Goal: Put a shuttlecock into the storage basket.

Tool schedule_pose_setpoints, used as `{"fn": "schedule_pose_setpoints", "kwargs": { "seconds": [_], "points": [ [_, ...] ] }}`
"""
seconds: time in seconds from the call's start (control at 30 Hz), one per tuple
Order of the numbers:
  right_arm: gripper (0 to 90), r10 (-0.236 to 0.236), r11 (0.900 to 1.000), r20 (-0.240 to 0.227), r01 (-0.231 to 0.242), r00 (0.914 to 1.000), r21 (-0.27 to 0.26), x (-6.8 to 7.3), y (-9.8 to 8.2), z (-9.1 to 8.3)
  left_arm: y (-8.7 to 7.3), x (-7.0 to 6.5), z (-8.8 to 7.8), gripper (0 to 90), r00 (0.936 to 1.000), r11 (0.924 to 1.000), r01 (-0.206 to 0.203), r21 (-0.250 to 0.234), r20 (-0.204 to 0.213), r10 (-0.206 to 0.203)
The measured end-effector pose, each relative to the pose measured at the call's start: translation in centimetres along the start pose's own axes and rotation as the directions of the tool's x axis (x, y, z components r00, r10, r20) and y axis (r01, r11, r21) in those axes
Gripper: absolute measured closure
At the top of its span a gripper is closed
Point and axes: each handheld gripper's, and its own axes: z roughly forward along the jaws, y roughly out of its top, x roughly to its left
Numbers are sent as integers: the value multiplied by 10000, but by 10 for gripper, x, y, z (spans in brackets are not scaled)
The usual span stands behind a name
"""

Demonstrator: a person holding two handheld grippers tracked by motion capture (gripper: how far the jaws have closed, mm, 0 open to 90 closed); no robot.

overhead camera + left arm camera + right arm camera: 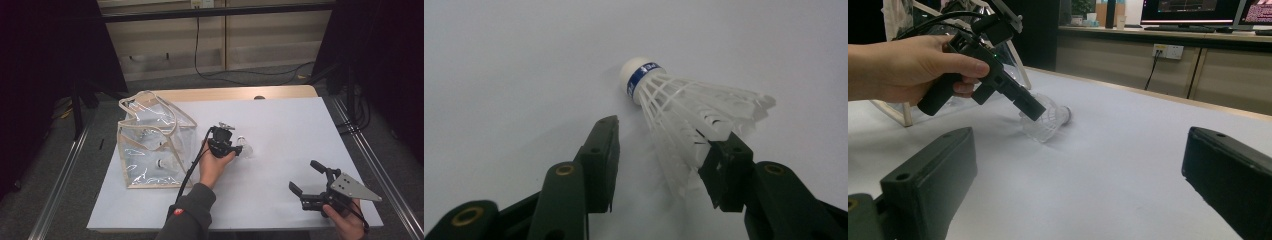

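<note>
A white feather shuttlecock (pixel 684 110) with a blue band on its cork lies on its side on the white table sheet (pixel 280 125), near the middle. My left gripper (pixel 664 150) points down at it with the feather skirt between its jaws. The right jaw touches the feathers and the left jaw stands clear of them, so it is open. From the high view the left gripper (pixel 232 149) sits just left of the shuttlecock (pixel 243 146). My right gripper (pixel 304 176) rests near the front right corner, open wide with nothing between its jaws. Its view looks across at the shuttlecock (pixel 1050 120).
A clear plastic tote bag (pixel 150 145) with beige trim stands upright on the left part of the table, with small items inside. The left gripper's black cable (pixel 192 165) trails back beside the bag. The table's wooden far edge (pixel 240 93) lies behind.
</note>
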Motion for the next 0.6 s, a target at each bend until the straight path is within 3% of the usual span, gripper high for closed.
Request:
{"fn": "schedule_pose_setpoints", "kwargs": {
  "seconds": [0.2,0.33,0.43,0.6],
  "points": [
    [11,-25,10000,-6,25,10000,8,0,0,0,0,2,9,598,9998,9998,201,73,-60,-201],
    [11,-45,10000,-4,45,10000,13,0,-1,0,0,4,13,696,9995,9994,314,108,-48,-313],
    [11,-47,10000,1,47,10000,23,0,-1,-1,-1,6,13,784,9981,9982,580,177,219,-584],
    [11,-70,10000,7,70,10000,14,0,0,-1,1,8,8,859,9958,9975,642,299,631,-660]
  ]
}}
